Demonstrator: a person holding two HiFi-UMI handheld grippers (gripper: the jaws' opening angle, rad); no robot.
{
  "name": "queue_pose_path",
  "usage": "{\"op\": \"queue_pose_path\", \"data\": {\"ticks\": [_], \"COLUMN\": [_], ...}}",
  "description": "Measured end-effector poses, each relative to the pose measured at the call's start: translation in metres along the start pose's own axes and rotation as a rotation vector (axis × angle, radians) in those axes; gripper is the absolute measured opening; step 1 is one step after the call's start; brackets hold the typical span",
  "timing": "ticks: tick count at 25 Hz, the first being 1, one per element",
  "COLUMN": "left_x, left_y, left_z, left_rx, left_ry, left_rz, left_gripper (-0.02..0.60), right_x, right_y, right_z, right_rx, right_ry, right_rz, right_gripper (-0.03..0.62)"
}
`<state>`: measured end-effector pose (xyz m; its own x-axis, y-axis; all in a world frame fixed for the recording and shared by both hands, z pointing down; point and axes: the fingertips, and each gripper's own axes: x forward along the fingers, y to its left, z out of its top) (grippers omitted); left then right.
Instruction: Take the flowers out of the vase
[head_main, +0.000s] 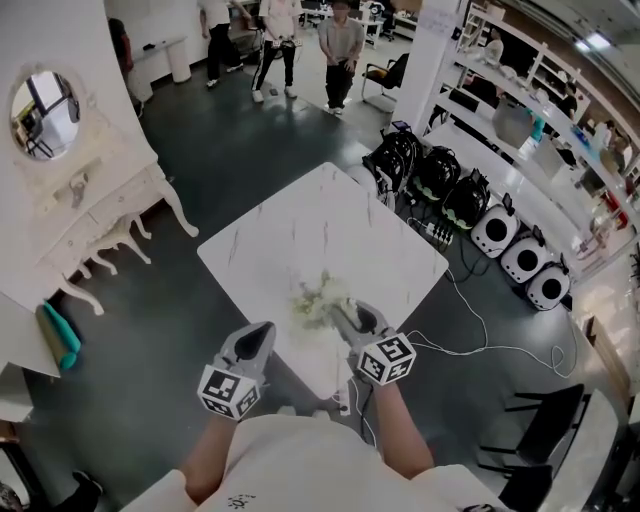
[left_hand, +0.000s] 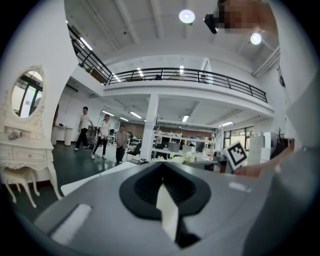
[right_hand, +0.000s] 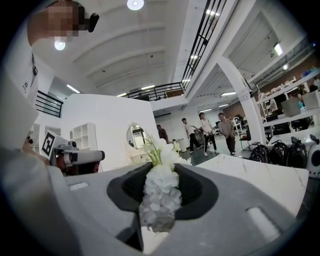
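A bunch of white and pale green flowers (head_main: 318, 297) sits near the front of the white marble table (head_main: 300, 230). I cannot make out the vase under them. My right gripper (head_main: 338, 312) reaches into the bunch from the right. In the right gripper view a white cluster of blossoms (right_hand: 160, 200) is pinched between the jaws of the right gripper (right_hand: 161, 175), with green stems rising behind it. My left gripper (head_main: 260, 338) hovers at the table's front edge, left of the flowers and apart from them. The jaws of the left gripper (left_hand: 163, 184) are shut with nothing in them.
A white dressing table with an oval mirror (head_main: 60, 150) stands at the left. Several people (head_main: 340, 45) stand at the back. Black bags (head_main: 430, 175), white devices (head_main: 520, 255) and cables (head_main: 480, 330) lie right of the table. A black chair (head_main: 545, 430) is at lower right.
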<state>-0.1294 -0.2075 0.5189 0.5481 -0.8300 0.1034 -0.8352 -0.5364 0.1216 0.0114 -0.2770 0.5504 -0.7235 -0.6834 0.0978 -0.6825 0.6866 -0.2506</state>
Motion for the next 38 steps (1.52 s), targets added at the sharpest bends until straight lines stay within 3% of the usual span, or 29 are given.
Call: {"op": "queue_pose_path", "data": {"ticks": [38], "left_x": [0.005], "left_y": [-0.007], "left_z": [0.003], "left_rx": [0.005], "left_ry": [-0.009], "left_rz": [-0.021], "left_gripper": [-0.011], "right_x": [-0.013], "right_y": [0.000], "right_z": [0.032], "right_rx": [0.104], "right_ry": [-0.106], "right_rz": [0.012], "right_gripper": [0.115]}}
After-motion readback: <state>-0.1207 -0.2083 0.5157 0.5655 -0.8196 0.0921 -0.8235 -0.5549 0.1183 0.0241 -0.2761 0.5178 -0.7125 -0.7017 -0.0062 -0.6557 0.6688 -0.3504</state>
